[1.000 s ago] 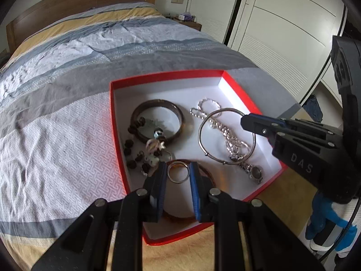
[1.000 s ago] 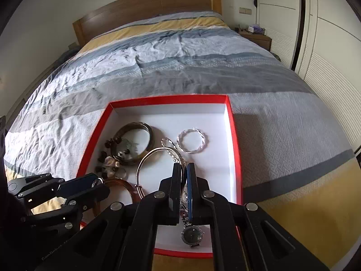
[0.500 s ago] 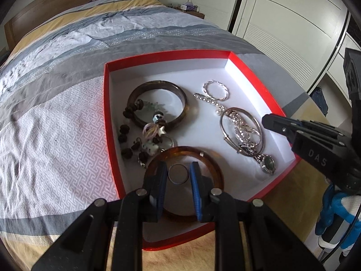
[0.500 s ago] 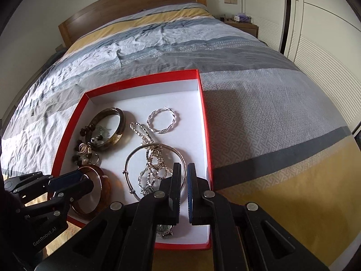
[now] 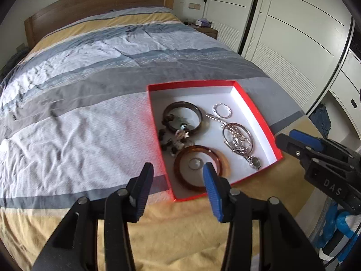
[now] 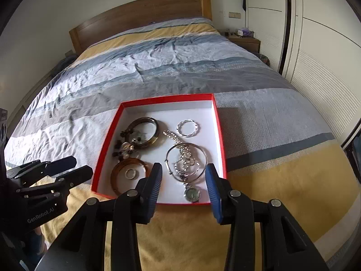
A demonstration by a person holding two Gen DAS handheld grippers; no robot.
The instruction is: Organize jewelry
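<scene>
A red box (image 5: pixel 256 115) with a white inside lies on the bed; it also shows in the right wrist view (image 6: pixel 222 140). It holds a dark bangle (image 5: pixel 182 117), an amber bangle (image 5: pixel 200 167) with a small ring (image 5: pixel 195 163) inside it, a twisted silver ring (image 6: pixel 188 128), a thin silver bangle (image 6: pixel 186 161) over a chain, a watch (image 6: pixel 191 193) and dark beads (image 5: pixel 168 145). My left gripper (image 5: pixel 177 181) is open and empty, raised near the box's near left corner. My right gripper (image 6: pixel 183 184) is open and empty above the box's near edge.
The bed has a striped grey, white and yellow cover (image 5: pixel 79 122) and a wooden headboard (image 6: pixel 140 20). White wardrobe doors (image 5: pixel 293 40) stand at the right. A bedside table (image 6: pixel 244 40) stands beside the headboard.
Both grippers have opened and drawn back from the box. The small ring has left the left gripper and lies inside the amber bangle; the chain and watch lie in the box.
</scene>
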